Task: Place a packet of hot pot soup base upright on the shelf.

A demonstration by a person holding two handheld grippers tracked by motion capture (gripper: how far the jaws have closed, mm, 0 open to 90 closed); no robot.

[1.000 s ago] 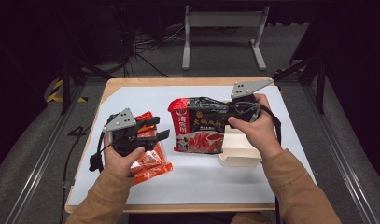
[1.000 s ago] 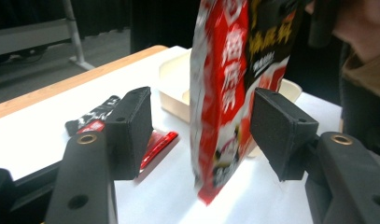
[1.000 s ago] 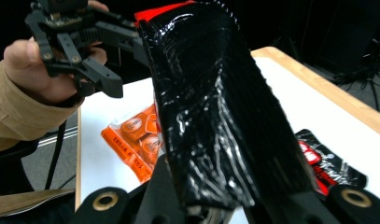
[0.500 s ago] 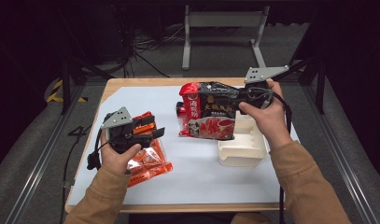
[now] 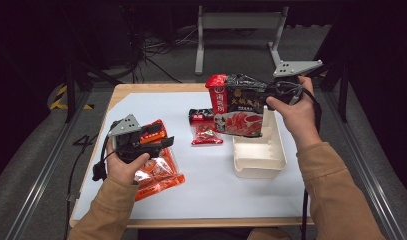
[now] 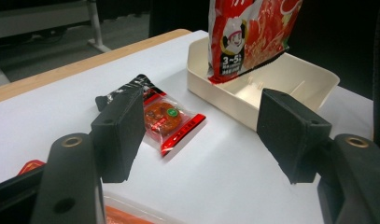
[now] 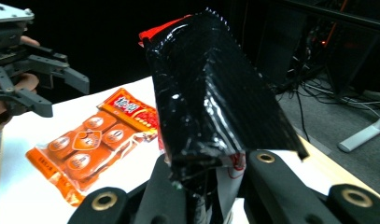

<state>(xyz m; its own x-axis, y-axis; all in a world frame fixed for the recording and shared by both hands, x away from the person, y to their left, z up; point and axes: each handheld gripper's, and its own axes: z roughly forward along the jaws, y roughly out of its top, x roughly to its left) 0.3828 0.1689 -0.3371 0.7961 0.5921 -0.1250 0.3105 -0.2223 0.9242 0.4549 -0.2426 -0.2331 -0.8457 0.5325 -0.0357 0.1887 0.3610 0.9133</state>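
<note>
right claw [image 5: 271, 94] clamps 1 big pouch [image 5: 238, 106] (lifted) | left claw [image 5: 158, 141] just spreading, empty | 2 sachets [image 5: 206, 134] | 1 tray [image 5: 258, 155]

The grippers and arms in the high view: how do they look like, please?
Both sleeves are tan. Each hand carries a black two-jaw gripper, the left gripper and the right gripper, topped with a grey three-cornered plate. A black cable trails from the left one.

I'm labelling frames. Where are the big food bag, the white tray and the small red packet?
big food bag [image 5: 239, 107], high view, its printed front
white tray [image 5: 258, 167], high view, its near rim
small red packet [image 6: 168, 119], left gripper view, its middle
</note>
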